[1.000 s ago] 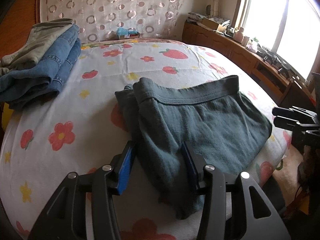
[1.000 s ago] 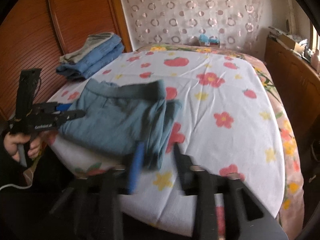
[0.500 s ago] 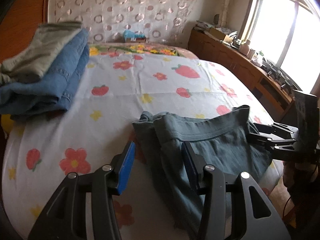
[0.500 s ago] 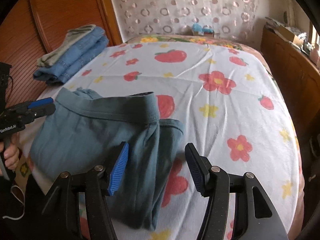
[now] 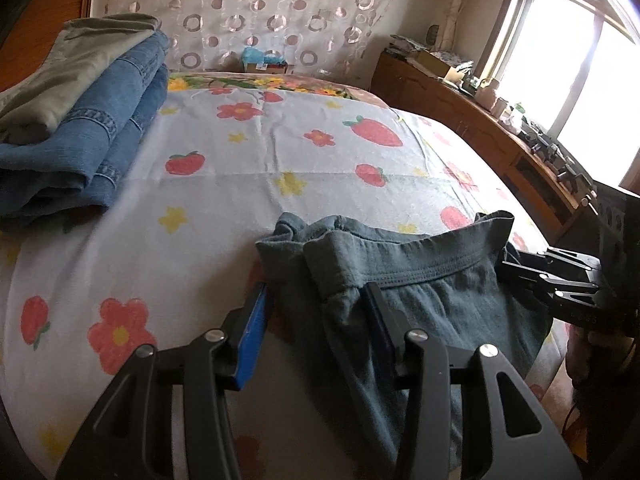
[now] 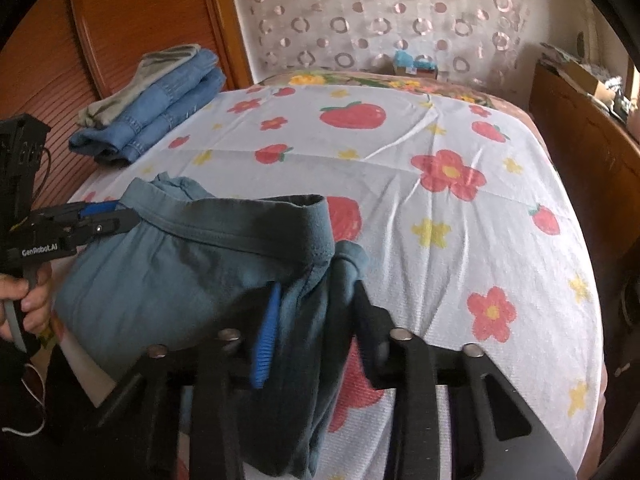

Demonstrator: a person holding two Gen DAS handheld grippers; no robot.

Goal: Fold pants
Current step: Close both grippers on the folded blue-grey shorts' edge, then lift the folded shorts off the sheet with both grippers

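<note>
1. Covering the bed (image 5: 248, 168) is a white sheet printed with strawberries and flowers, and a circle-patterned curtain (image 5: 256, 12) is hanging behind it.
2. Sitting at the far left of the bed is a folded stack: jeans (image 5: 92, 148) with a grey-green garment (image 5: 68, 76) on top.
3. Lying at the bed's near edge are the grey-green pants (image 5: 420, 300), folded, with the waistband (image 5: 400, 252) facing the curtain.
4. Working at the pants' left corner, the left tool (image 5: 316, 300) is closing its jaws; the bunched cloth is sitting between them, and the blue pad (image 5: 252, 340) is just touching the fabric edge.
5. Working at the right corner, the right tool (image 6: 316, 300) is closing too, with its fingers pressing on a thick fold of the pants (image 6: 168, 276).
6. Standing along the right wall is a wooden cabinet (image 5: 472, 120) under a bright window (image 5: 580, 64).
</note>
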